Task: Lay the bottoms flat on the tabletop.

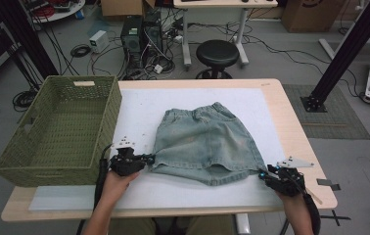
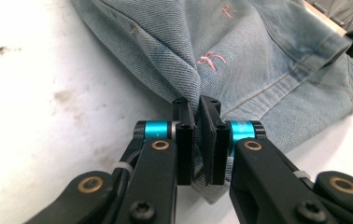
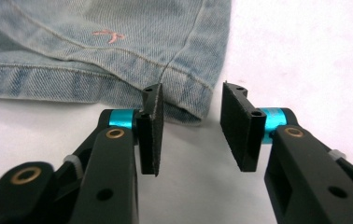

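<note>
Pinching a hem corner of the faded blue denim shorts [image 2: 258, 60], the left gripper [image 2: 201, 116] is clamping; the right gripper [image 3: 191, 123] is gaping wide just beside the other corner.

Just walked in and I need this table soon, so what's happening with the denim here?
A person is working a pair of denim shorts spread flat on the white table with two handheld grippers. The left gripper is pinched shut on a hem corner of the fabric. The right gripper is open at the other hem corner, not gripping yet. A green woven basket stands at the left.
</note>
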Demonstrator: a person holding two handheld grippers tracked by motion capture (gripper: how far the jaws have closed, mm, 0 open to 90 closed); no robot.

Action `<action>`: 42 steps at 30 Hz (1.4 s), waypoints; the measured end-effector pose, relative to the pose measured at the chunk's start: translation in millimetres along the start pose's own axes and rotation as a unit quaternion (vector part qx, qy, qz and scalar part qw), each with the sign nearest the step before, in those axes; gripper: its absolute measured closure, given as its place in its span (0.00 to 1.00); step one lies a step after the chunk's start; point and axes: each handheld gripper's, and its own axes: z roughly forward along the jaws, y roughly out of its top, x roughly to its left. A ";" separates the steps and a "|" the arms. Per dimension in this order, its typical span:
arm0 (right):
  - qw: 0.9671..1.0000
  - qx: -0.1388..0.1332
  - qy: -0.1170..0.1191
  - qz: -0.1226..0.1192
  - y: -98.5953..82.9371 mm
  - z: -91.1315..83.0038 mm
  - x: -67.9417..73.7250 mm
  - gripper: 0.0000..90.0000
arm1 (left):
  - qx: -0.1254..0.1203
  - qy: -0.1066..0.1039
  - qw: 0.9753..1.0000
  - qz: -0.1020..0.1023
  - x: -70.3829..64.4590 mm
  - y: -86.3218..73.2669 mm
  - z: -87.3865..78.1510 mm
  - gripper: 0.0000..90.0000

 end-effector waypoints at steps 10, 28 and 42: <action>1.000 -0.011 -0.002 -0.017 -4.1 -19.1 -7.5 0.99 | -0.018 -0.025 0.999 -0.020 3.2 -7.0 -5.4 0.65; 0.995 -0.057 0.073 -0.036 36.4 8.3 46.3 0.64 | -0.061 -0.010 0.998 -0.009 9.0 1.6 -5.4 0.45; 0.991 0.006 0.082 -0.105 60.1 61.2 97.0 0.93 | -0.055 0.001 0.998 -0.005 9.0 4.6 0.1 0.43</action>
